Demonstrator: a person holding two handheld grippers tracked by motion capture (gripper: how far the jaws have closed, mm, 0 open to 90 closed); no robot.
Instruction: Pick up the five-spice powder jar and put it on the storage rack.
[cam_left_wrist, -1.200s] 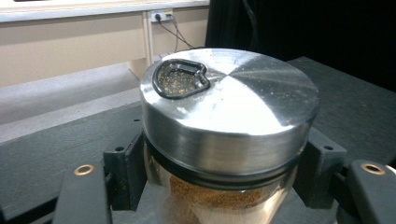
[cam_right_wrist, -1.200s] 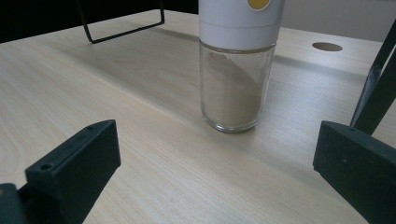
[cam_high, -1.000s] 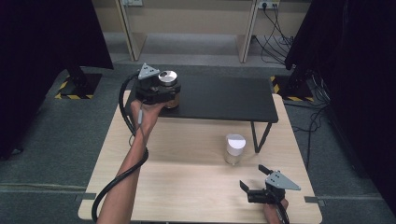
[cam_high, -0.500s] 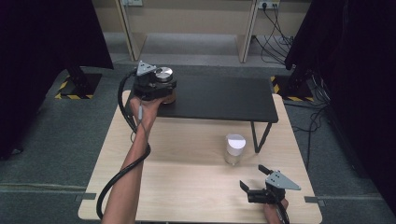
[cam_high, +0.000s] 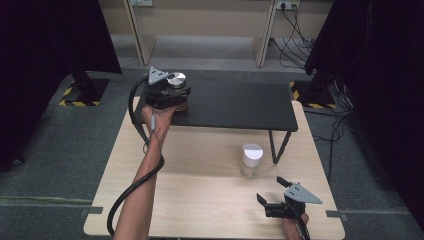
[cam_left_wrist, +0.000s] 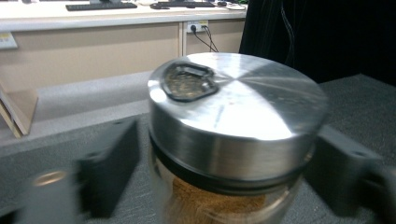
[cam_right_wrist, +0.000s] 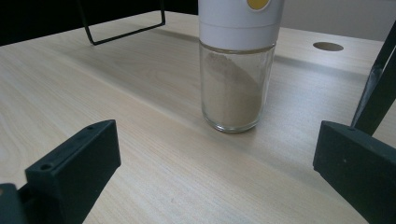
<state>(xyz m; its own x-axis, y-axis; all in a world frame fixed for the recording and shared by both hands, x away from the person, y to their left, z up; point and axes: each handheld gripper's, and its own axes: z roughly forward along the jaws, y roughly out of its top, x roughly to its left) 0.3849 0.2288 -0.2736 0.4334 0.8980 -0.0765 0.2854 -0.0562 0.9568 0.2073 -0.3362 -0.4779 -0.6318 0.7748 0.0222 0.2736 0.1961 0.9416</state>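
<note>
A glass jar (cam_high: 176, 81) with a brushed metal lid (cam_left_wrist: 238, 107) and brown contents stands at the left end of the black shelf (cam_high: 235, 105). My left gripper (cam_high: 174, 95) is around it, one jaw on each side. In the left gripper view (cam_left_wrist: 229, 140) the left jaw is blurred with a thin gap to the glass, and the right jaw is close against the jar. My right gripper (cam_high: 271, 191) rests open near the table's front right edge, nothing between its jaws (cam_right_wrist: 215, 154). It points at a white-capped glass shaker (cam_right_wrist: 236, 70) of beige powder (cam_high: 251, 159).
The light wooden table (cam_high: 200, 200) carries the black shelf on thin metal legs (cam_high: 276, 145) at its far side. A round cable hole (cam_right_wrist: 328, 46) lies beyond the shaker. Cables (cam_high: 295, 20) and dark curtains (cam_high: 380, 75) stand past the table.
My left hand has moved the metal-lidded jar slightly farther onto the shelf's left end, and the left jaw now shows a small gap. The right gripper and shaker have not moved.
</note>
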